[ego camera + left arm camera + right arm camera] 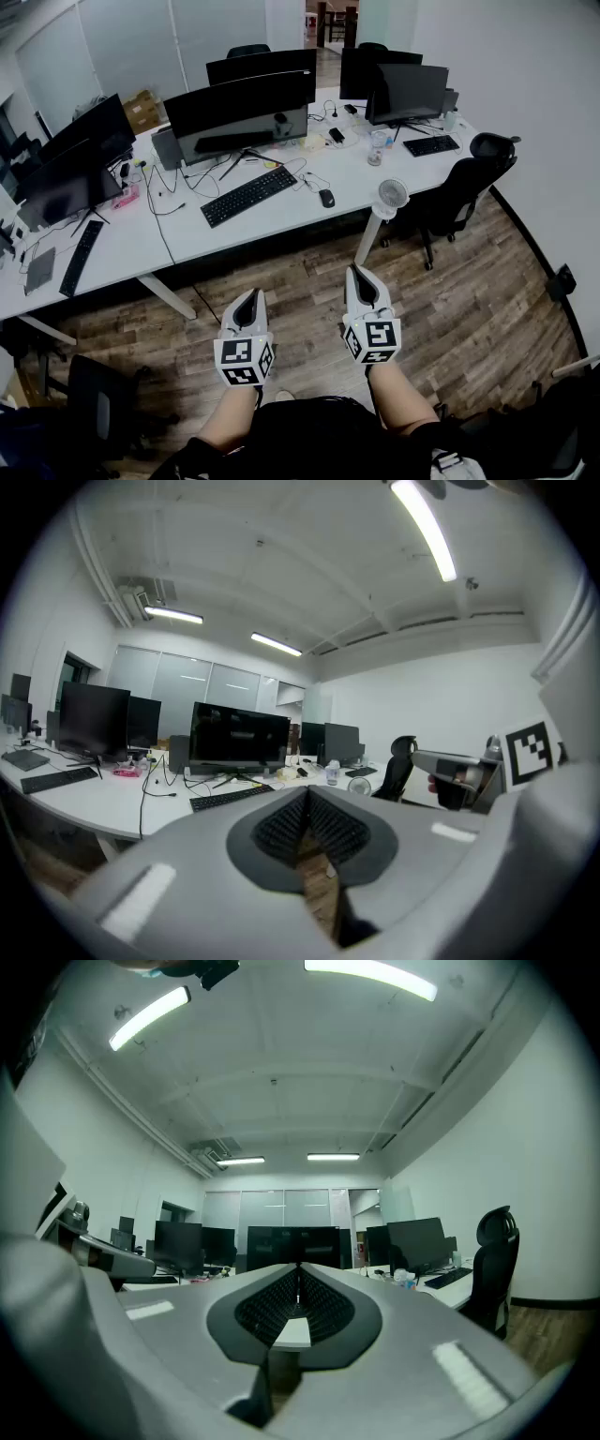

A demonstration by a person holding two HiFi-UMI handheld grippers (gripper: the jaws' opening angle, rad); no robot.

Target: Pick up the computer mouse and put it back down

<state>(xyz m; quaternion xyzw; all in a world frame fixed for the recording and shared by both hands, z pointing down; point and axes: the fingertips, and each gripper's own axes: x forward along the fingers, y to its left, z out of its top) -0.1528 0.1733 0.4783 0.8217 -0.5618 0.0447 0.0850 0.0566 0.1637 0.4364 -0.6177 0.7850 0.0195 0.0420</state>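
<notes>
White and grey, the left gripper and the right gripper are both shut tight with nothing in them. They hang over the wood floor, well apart from the desk. The black mouse lies far ahead on it, just right of the keyboard. Its long side runs near to far, nose toward the monitors. Its cord could snag when lifted, or a reach could bump the white fan nearby.

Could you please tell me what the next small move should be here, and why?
Probably bring the right tool forward toward the small black computer mouse on the white desk. Its jaws are shut and empty, held above the wooden floor, well short of the desk.
</notes>
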